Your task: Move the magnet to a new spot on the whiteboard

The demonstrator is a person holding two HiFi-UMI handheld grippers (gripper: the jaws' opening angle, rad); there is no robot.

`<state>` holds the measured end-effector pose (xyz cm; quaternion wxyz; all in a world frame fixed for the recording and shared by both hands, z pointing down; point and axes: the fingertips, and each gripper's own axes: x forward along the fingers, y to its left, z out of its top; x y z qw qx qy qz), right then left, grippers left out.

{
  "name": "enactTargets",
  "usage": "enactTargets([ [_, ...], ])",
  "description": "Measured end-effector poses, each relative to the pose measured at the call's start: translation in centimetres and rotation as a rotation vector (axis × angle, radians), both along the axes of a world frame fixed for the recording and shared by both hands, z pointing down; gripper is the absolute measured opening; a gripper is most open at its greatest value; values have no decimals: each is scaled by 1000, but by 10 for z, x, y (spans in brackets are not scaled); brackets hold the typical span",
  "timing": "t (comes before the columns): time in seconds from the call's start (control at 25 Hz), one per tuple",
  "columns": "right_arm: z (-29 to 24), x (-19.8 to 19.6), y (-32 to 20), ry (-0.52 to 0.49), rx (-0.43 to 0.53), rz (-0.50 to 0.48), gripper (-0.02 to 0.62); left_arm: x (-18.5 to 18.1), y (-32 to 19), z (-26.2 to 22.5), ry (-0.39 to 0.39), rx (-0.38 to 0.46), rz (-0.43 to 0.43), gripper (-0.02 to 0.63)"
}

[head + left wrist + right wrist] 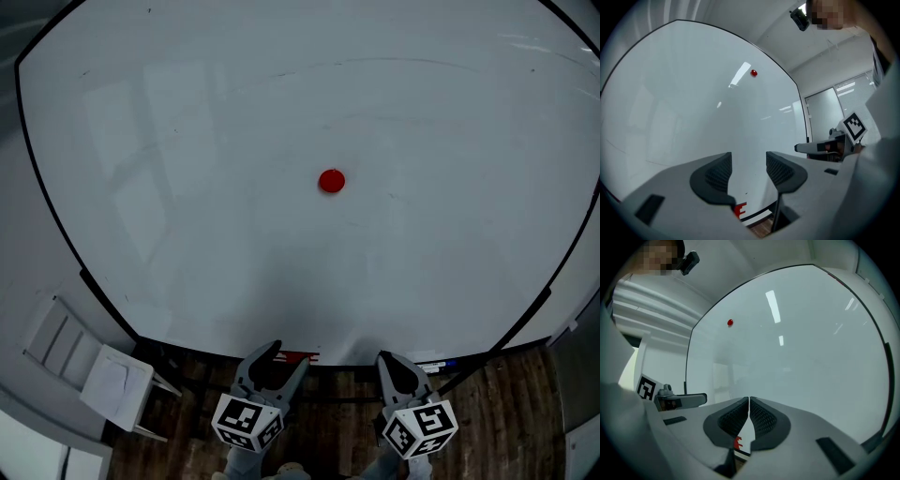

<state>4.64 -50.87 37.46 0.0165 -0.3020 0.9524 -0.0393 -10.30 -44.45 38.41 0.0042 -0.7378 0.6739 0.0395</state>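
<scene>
- Red magnet [331, 181] sits mid-whiteboard [187, 187], well clear of both tools.
- Left gripper [284, 361] is low by the board's bottom edge, jaws spread and empty, likely readied to reach.
- Right gripper [392, 367] is alongside, jaws pressed together, holding nothing.

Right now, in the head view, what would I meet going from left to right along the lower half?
White chair → left gripper → magnet → right gripper.
</scene>
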Motion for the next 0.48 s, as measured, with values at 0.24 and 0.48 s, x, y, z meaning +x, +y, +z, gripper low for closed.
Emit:
enactTargets([
  [0.24, -26, 4, -5, -28, 56, -43, 31, 5, -6, -31, -24, 51, -51, 233],
  [0.48, -72, -2, -4, -59, 161, -103, 31, 11, -17, -82, -92, 136, -69, 233],
])
